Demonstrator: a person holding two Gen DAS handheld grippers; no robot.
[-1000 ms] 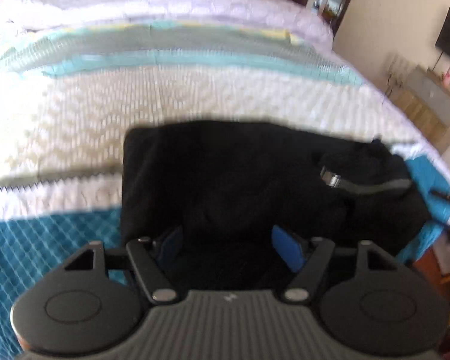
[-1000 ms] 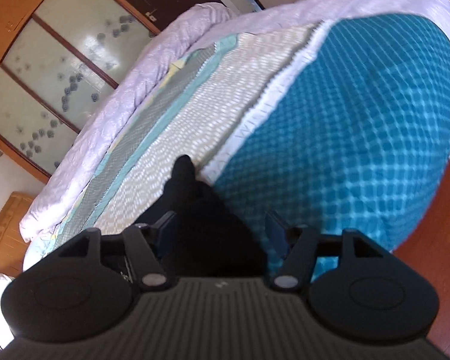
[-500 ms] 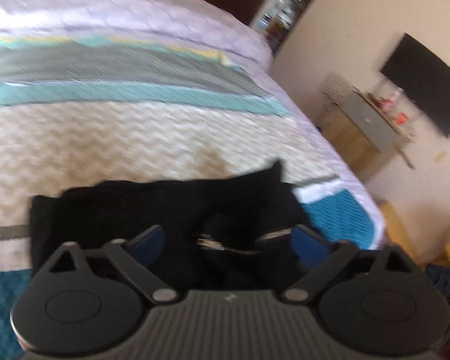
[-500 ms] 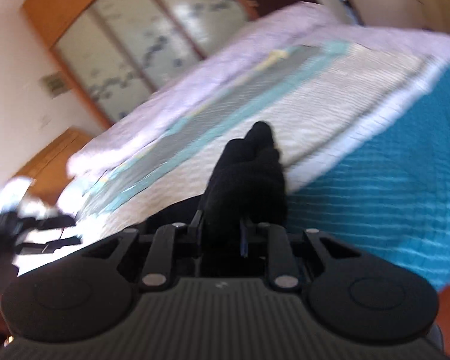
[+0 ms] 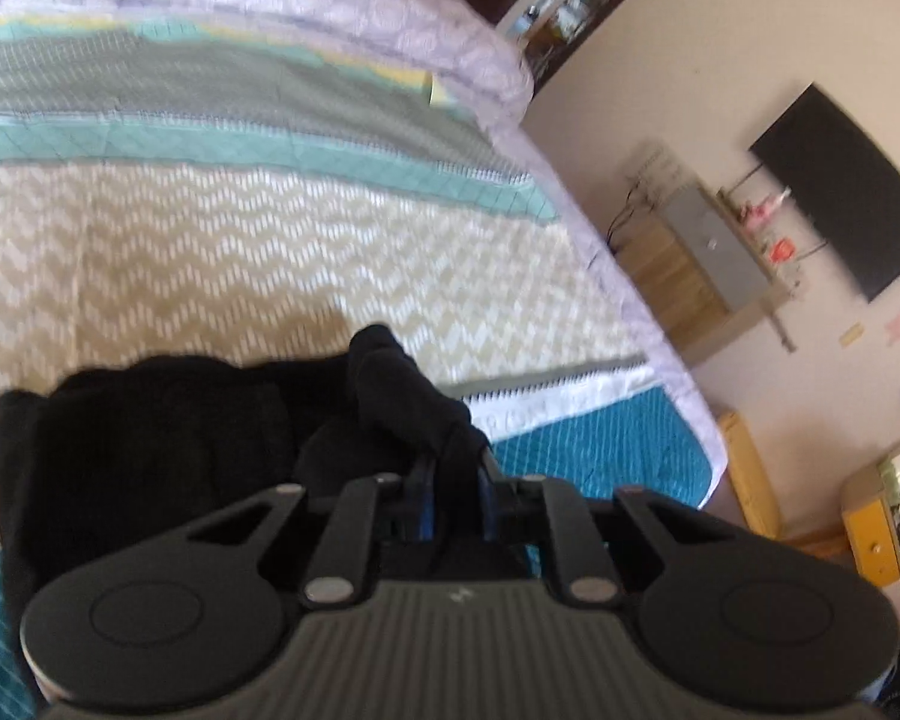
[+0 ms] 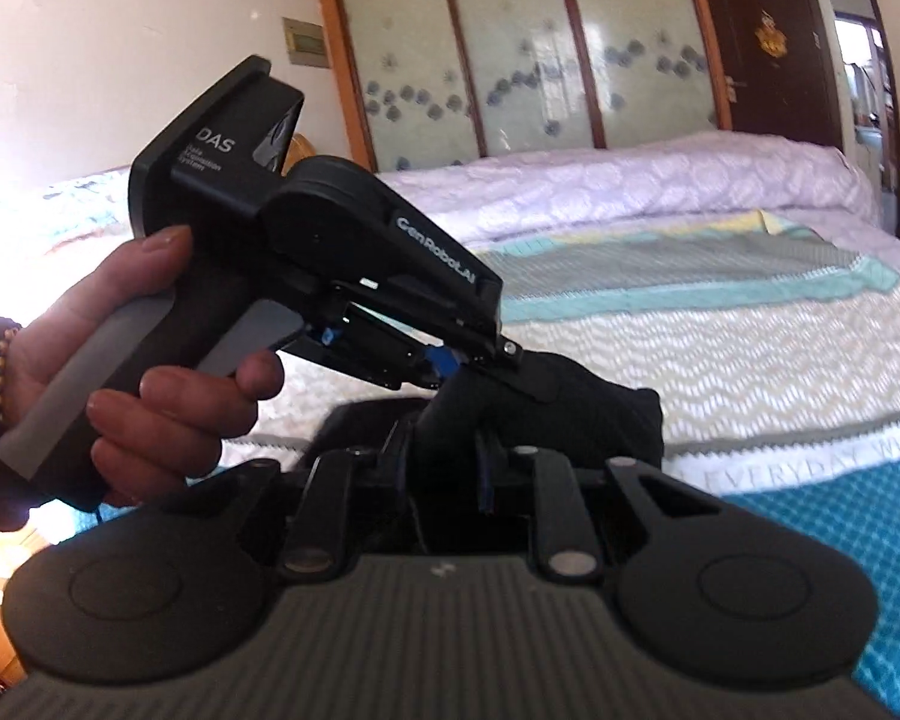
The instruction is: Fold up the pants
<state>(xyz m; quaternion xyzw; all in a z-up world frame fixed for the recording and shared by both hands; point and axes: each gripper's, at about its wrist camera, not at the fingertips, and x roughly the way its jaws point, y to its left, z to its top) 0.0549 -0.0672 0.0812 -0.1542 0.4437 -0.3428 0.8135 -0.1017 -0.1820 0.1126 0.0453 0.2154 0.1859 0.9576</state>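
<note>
Clamped tight on a bunched fold of black pants (image 5: 150,444), the left gripper (image 5: 455,495) shows its blue-lined fingers (image 5: 426,498) drawn narrow around the cloth in the left wrist view. Most of the garment lies heaped to the left on a striped bedspread (image 5: 240,252), across the seam between its beige zigzag band and its blue diamond band. A dark television (image 5: 840,192) hangs on the wall at right above a wooden shelf unit (image 5: 702,264).

From the right wrist view, the right gripper (image 6: 444,468) likewise has its jaws pulled in close on the black pants (image 6: 570,408), a lump of fabric rising just beyond them above the bedspread (image 6: 720,348). A hand (image 6: 120,360) holds the left gripper (image 6: 444,366) by its pistol handle; it reaches in from the left, its tip touching the same bundle of cloth. Frosted wardrobe doors (image 6: 510,48) stand behind the bed.
</note>
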